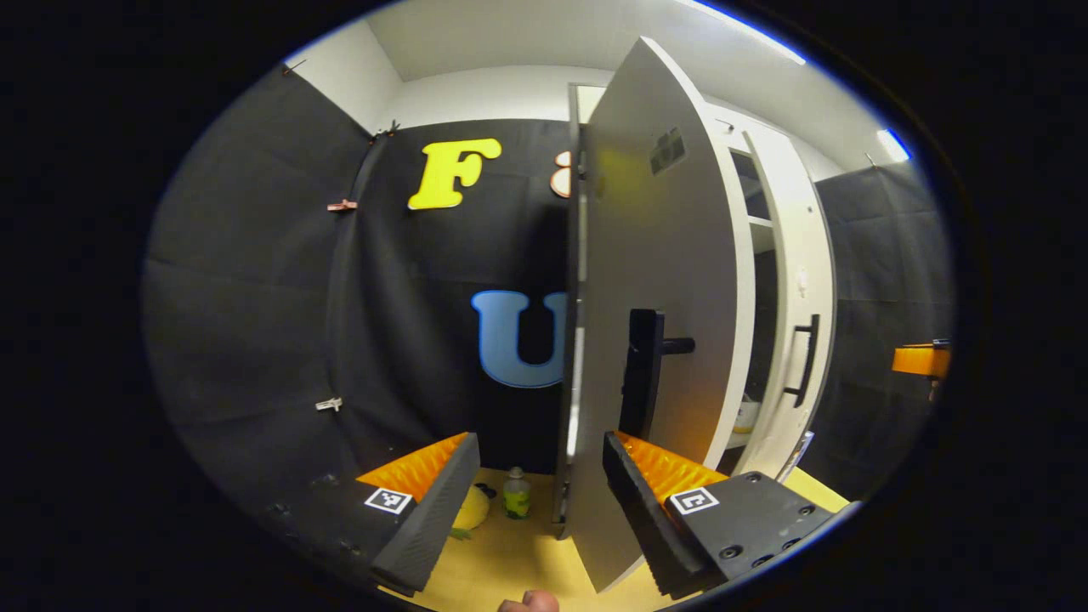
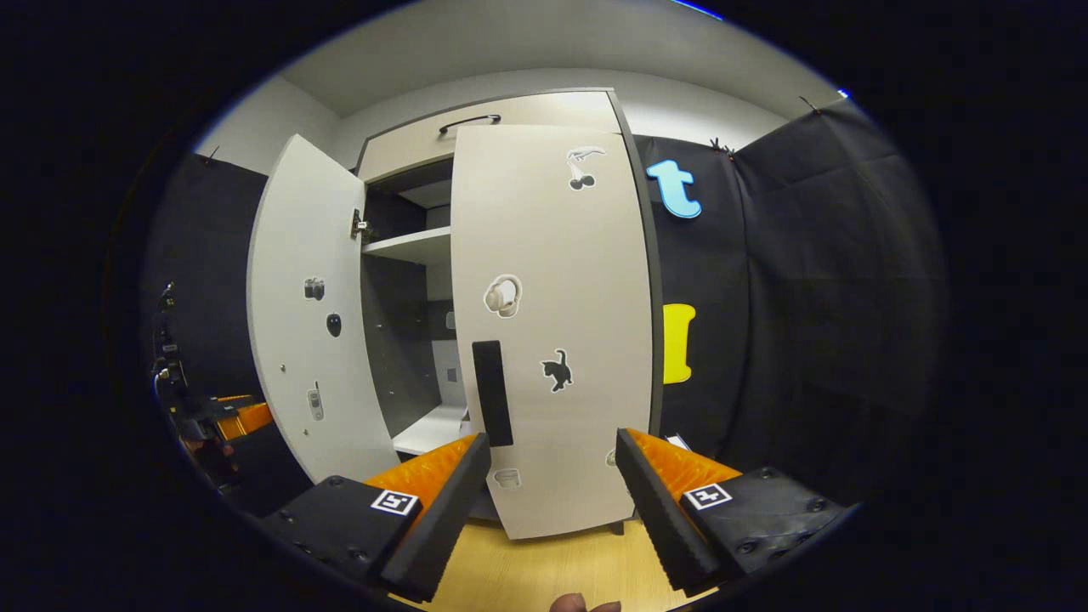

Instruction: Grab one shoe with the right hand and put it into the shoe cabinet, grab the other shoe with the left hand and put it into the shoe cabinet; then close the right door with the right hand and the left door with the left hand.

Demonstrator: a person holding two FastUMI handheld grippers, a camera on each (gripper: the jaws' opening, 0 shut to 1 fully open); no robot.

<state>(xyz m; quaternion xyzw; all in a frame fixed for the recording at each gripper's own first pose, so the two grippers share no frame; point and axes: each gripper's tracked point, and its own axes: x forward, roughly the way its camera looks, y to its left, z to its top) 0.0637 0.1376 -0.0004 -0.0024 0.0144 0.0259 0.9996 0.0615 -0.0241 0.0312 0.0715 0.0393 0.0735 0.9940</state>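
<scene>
We judge the shoes stowed and the doors next. In the right gripper view the right door (image 2: 552,331) stands nearly closed on the shoe cabinet (image 2: 408,246); the left door (image 1: 659,314) hangs wide open. Both the left gripper (image 1: 535,484) and right gripper (image 2: 552,484) have fingers wide and empty. We should press flat beside the left door's handle (image 1: 643,374), swinging steadily toward the cabinet.

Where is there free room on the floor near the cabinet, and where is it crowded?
Bare wooden floor lies before the right door, between the right gripper's fingers. By the left door's outer edge, a bottle and a yellow object crowd the floor near the cloth wall.
</scene>
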